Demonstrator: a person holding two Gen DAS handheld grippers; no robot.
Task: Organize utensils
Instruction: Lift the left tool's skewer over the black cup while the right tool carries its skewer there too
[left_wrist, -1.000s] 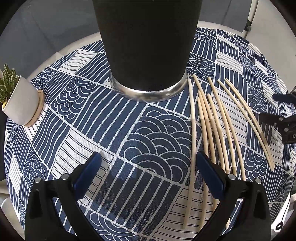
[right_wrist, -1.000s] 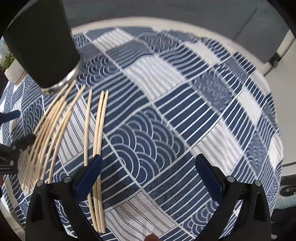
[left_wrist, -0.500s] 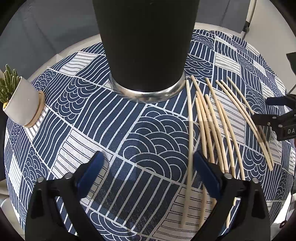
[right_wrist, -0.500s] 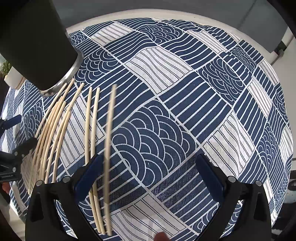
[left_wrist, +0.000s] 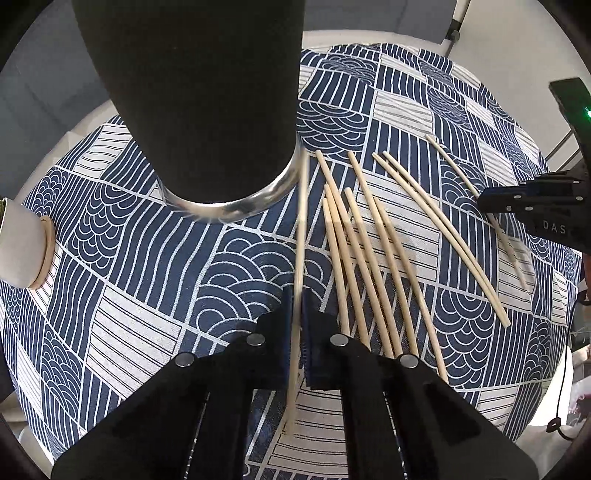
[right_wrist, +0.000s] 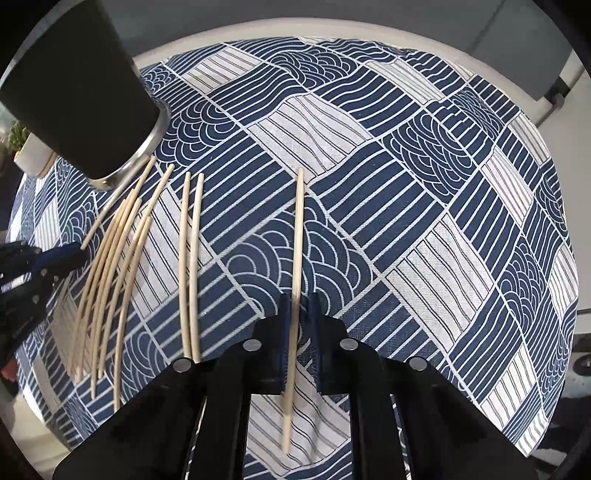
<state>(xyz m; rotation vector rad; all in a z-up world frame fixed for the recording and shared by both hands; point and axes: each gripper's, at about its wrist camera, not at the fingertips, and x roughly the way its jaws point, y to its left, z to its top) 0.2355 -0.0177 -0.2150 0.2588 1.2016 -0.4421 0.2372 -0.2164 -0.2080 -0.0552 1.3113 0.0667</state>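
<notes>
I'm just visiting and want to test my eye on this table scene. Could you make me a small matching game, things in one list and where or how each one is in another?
Things:
1. black cup
2. left gripper
3. pair of chopsticks
4. small plant pot

Places or states:
A. lying side by side on the cloth, apart from the bigger bunch
B. standing on the patterned cloth, metal band at its base
C. at the table's edge, on a round wooden coaster
D. fingers closed on a single chopstick

Pairs: 1-B, 2-D, 3-A, 4-C
</notes>
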